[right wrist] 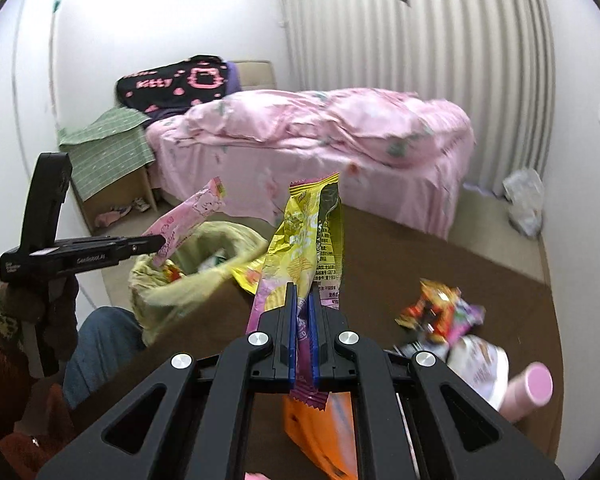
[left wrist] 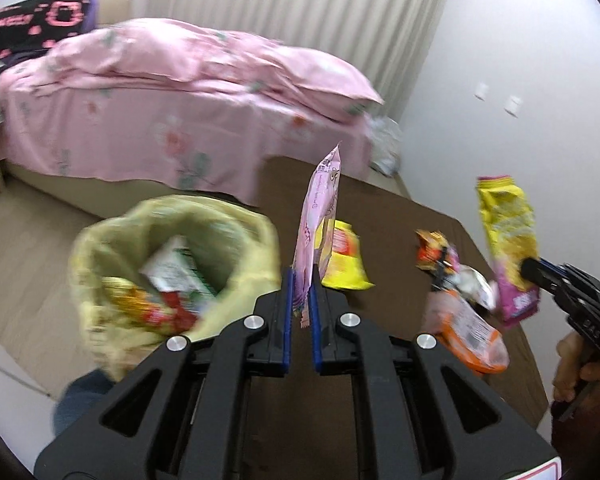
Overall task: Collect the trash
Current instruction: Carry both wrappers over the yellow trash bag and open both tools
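Now | left hand-held gripper [left wrist: 301, 280] clamps pink wrapper [left wrist: 320, 204] upright | right hand-held gripper [right wrist: 303, 300] pinches yellow wrapper [right wrist: 304, 240]

Black left gripper [left wrist: 302, 300], blue pads, silver screws, possibly jeans

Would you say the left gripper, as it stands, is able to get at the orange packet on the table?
Probably not yet: the left gripper is shut on a pink wrapper, so it would need to drop that before taking the orange packet.
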The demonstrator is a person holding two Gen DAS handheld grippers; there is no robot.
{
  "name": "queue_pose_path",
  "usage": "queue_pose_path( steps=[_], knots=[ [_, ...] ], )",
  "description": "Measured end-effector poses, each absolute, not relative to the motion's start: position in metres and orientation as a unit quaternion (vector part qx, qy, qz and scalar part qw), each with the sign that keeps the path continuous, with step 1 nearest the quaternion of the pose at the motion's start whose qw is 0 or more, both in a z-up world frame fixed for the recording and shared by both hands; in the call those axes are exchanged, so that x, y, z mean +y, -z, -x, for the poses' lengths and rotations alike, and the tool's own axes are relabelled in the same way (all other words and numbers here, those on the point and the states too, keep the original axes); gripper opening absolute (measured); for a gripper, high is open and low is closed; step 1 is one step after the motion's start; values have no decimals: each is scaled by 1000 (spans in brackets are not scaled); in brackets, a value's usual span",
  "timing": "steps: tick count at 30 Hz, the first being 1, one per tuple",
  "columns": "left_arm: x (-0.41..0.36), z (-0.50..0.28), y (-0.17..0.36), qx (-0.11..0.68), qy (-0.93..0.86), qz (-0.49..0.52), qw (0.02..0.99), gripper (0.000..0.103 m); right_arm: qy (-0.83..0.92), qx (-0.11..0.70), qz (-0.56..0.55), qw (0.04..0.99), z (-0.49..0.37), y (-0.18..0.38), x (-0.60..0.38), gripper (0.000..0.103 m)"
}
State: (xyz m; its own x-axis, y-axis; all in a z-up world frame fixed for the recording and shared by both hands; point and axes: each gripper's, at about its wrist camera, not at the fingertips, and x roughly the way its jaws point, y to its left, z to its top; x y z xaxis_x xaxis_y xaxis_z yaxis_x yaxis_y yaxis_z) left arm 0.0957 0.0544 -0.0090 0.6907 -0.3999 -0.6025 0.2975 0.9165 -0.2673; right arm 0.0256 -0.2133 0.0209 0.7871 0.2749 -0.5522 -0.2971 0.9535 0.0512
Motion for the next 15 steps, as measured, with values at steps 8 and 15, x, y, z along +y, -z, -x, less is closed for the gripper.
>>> queue_pose_path(
  steps=[8, 15],
  knots=[
    [134, -102, 21, 333, 83, 115, 932, 7, -205, 292, 56, 933, -47, -34, -151, 7],
    [157, -113, 53, 356, 68, 145, 921, 7, -251, 319, 66, 911, -97, -26, -100, 7]
  ],
)
